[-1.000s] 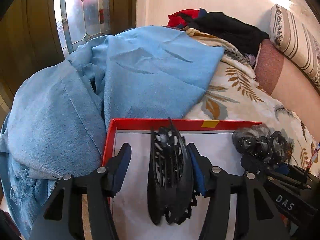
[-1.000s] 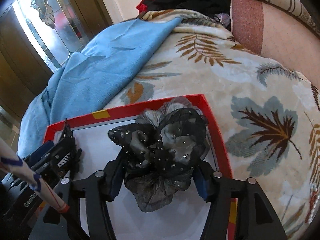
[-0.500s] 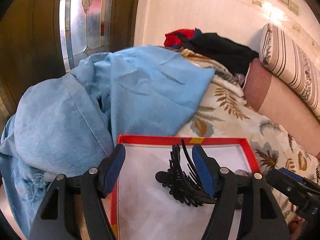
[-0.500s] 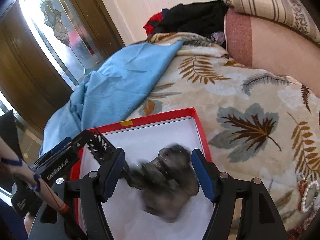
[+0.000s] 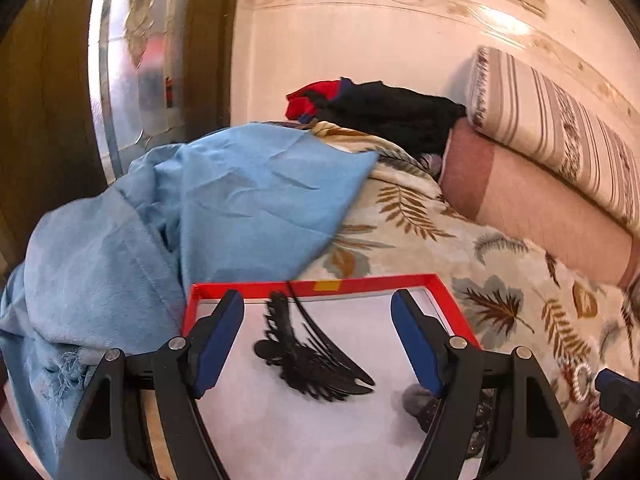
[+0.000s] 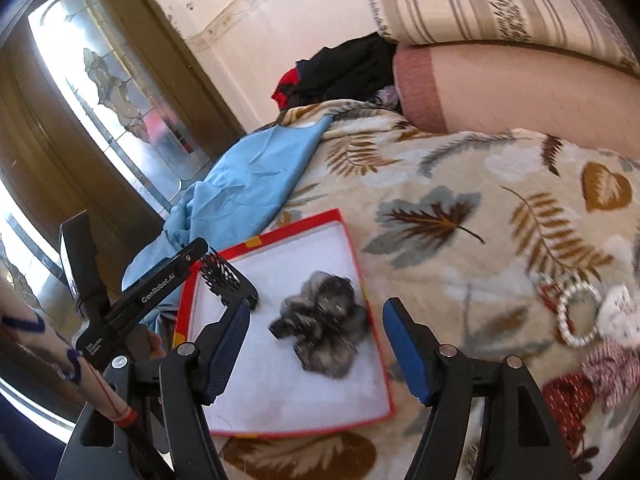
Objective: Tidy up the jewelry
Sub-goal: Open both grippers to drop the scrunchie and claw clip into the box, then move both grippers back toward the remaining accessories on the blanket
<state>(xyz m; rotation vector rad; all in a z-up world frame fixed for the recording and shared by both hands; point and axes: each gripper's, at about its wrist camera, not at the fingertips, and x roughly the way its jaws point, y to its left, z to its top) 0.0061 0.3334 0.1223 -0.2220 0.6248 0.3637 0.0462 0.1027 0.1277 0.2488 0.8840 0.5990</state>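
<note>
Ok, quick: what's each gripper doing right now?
Left gripper: open, holding nothing, jaws just opening.
Right gripper: open, holding nothing.

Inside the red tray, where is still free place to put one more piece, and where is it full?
The red tray has bare white lining along its near edge, below the black fabric flower, and in its far right corner. The far left corner is crowded: the black claw clip lies there, under the left gripper.

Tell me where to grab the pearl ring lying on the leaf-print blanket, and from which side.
Grip the pearl ring across one stretch of its beaded band, one finger inside the loop and one outside. Come from above: it lies flat on the blanket, so a level approach would find no edge to close on. The left arc looks clearest; the right side sits against a white fabric piece.
</note>
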